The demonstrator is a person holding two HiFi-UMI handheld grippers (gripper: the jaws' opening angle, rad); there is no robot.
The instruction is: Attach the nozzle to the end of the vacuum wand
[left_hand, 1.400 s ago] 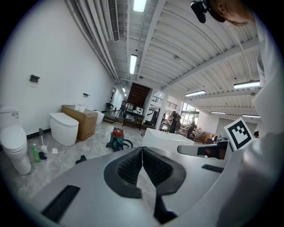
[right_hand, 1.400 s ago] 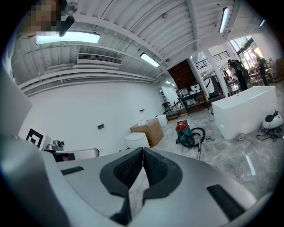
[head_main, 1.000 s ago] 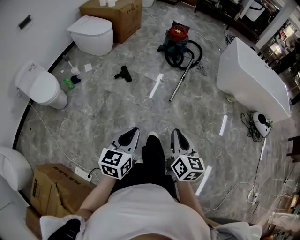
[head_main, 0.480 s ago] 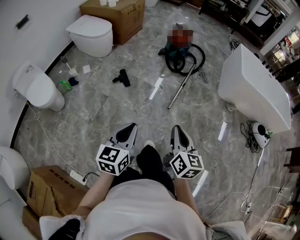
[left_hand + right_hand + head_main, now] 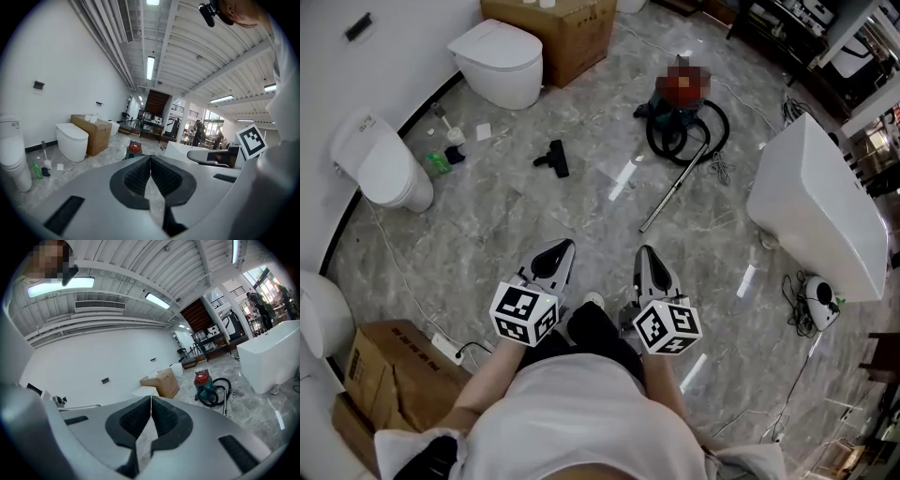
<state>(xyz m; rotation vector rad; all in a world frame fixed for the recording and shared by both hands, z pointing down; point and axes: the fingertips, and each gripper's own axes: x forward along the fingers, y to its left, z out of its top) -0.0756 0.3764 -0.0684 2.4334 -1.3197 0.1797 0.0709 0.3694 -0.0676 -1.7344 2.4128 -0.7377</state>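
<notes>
Moved since earlier: nozzle, wand and vacuum are sitting lower in the head view as the person is walking forward, with both tongs travelling along.
Head view: left tongs (image 5: 555, 255) and right tongs (image 5: 647, 261) are pointing ahead, both empty. The black nozzle (image 5: 553, 157) is lying on the floor (image 5: 487, 216), well apart from the wand (image 5: 673, 194), which is lying beside the vacuum (image 5: 667, 112).
Left gripper view: left tongs are resting together on nothing.
Right gripper view: right tongs are resting together, empty.
</notes>
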